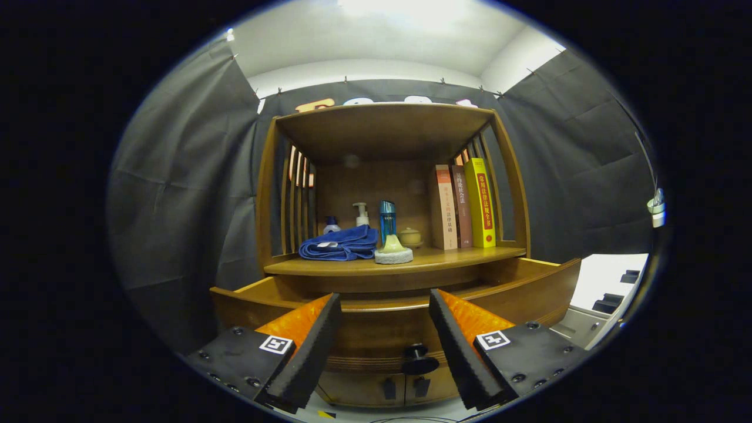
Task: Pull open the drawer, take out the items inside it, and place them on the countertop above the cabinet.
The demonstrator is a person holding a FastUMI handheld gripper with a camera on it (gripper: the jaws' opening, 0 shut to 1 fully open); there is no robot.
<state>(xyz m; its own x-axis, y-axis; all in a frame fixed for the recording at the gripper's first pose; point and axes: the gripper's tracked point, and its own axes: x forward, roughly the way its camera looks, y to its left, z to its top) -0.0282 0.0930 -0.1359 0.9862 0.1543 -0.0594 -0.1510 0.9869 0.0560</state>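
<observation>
The wooden cabinet's drawer (pixel 376 332) stands pulled out toward me, its dark round knob (pixel 418 356) low on the front panel between my fingers. The front panel hides the drawer's inside. My gripper (pixel 385 298) is open, held just in front of the drawer front, with nothing between its fingers. Beyond and above the fingers is the countertop (pixel 458 257). On it lie a folded blue towel (pixel 341 242) and, to its right, a pale green lump on a white round pad (pixel 393 251).
Behind the towel stand a small blue-capped bottle (pixel 332 224), a white pump bottle (pixel 361 214), a blue bottle (pixel 387 220) and a small lidded jar (pixel 410 236). Three books (pixel 464 205) stand at the countertop's right, under a slatted shelf top (pixel 382 120). A white unit (pixel 605 282) sits to the right.
</observation>
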